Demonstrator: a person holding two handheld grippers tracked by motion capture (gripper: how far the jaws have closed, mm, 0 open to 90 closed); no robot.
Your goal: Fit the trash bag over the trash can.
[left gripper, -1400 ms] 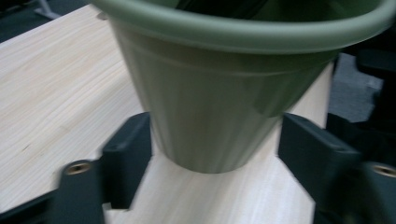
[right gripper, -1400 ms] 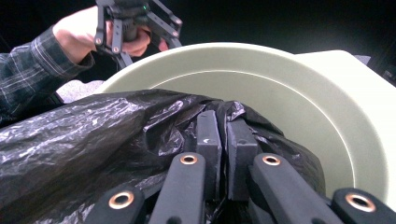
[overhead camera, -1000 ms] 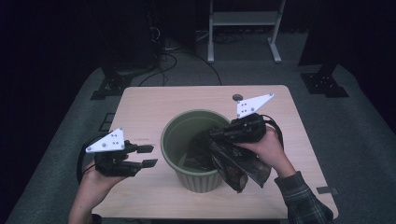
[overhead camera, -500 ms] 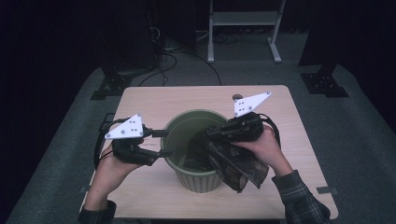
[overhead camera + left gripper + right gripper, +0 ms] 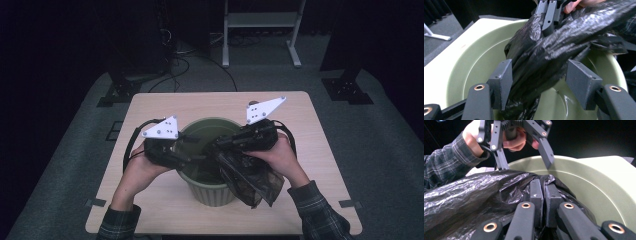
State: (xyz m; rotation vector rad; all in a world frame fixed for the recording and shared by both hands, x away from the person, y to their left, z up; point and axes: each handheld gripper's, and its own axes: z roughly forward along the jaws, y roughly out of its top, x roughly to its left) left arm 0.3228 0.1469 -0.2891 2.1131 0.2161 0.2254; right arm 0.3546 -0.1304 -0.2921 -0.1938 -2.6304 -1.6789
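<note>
1. While the bag (image 5: 247, 172) hangs half over the bin (image 5: 210, 192) rim on the person's right, lining looks barely begun: no edge is folded over the rim yet.
2. The right gripper (image 5: 225, 144) has its jaws pinched tight on a bunched fold of bag above the bin mouth.
3. The left gripper (image 5: 537, 82) has its jaws spread wide, straddling the bag without clamping it.
4. Left to do, I judge: grip the film, open it, push it down inside, cuff it round the rim.
</note>
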